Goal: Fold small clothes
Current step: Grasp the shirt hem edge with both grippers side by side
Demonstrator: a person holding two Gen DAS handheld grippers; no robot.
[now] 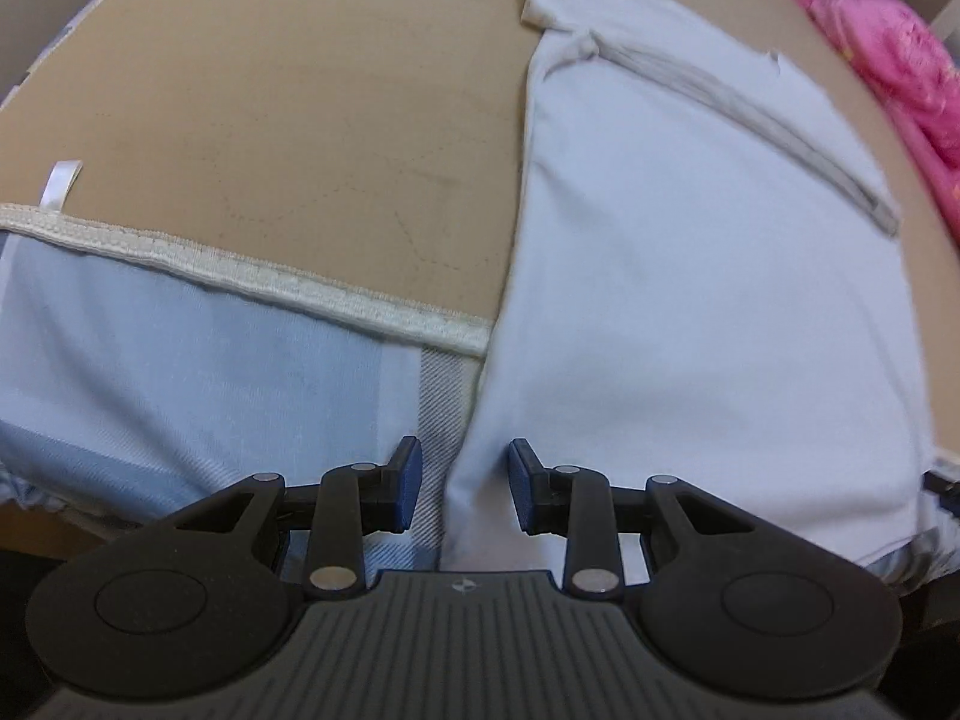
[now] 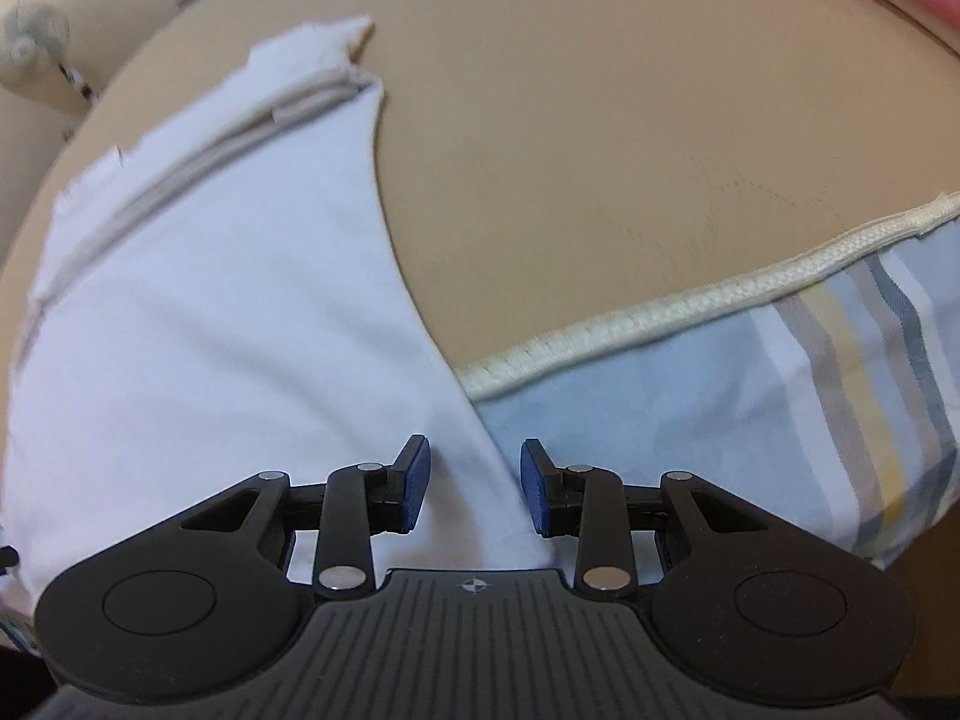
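The tan table [image 1: 300, 120] lies bare far of the clothes, giving room to fold. A white garment [image 1: 690, 300] overlaps blue shorts [image 1: 180, 360] with a cream waistband [image 1: 240, 276], both near. Judged: a grasp is being set up. The left gripper [image 1: 462, 489] and right gripper [image 2: 474, 489], both spread, straddle the white edge; closing there comes next.

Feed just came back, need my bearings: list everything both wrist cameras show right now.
white garment: one, white, flat on the table, overlapping the striped one.
striped garment: one, pale blue with grey and yellow stripes, cream waistband, near edge.
pink cloth: one, pink, far right.
table: one, tan.
fan: one, white, background.
left gripper: open, over the garments' overlap.
right gripper: open, over the overlap.
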